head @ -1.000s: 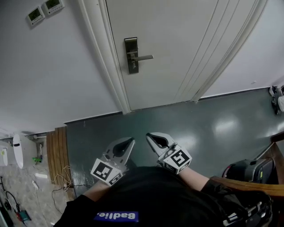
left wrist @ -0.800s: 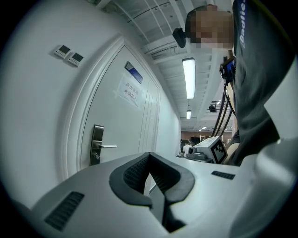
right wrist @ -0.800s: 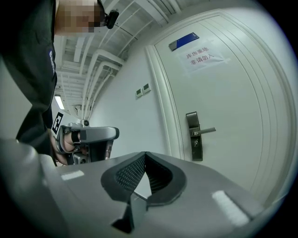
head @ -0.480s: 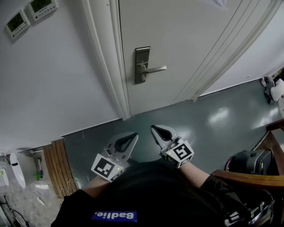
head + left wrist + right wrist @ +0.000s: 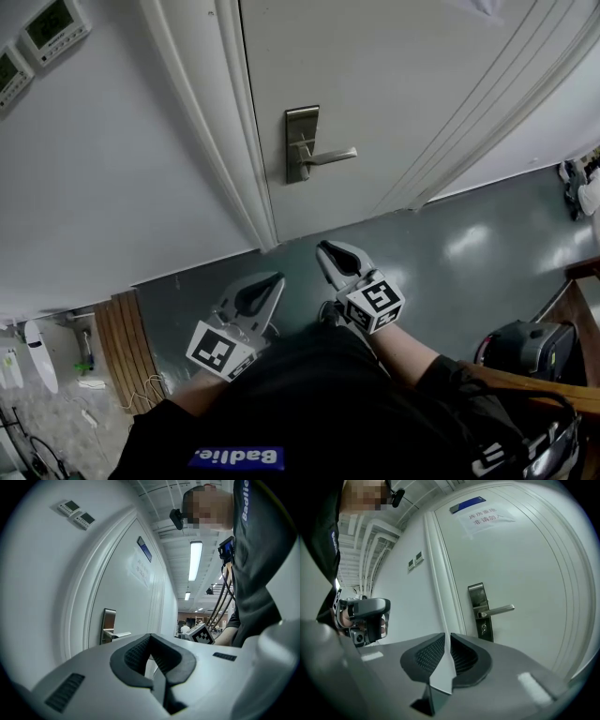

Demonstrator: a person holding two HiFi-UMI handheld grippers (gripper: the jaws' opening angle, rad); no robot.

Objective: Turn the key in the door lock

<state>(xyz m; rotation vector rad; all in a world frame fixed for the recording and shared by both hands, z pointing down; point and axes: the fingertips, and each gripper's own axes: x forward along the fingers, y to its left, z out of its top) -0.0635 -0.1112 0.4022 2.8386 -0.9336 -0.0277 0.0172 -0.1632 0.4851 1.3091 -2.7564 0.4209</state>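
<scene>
Your left gripper [image 5: 150, 636] has its fingertips pressed together on nothing. Your right gripper [image 5: 444, 635] has just been easing open, with a thin slit between its pads and nothing in it. The lock plate [image 5: 480, 611] stands ahead of the right fingertips, above and a little to their right, well apart. Its long axis runs upright on the door [image 5: 394, 84], and its lever [image 5: 497, 610] points level, off to the right. Only the right gripper view shows the keyhole [image 5: 483, 628] under the lever — whether anything sits in it, you cannot tell. The left gripper view catches the plate nearly edge-on, ahead and left of its fingertips.
</scene>
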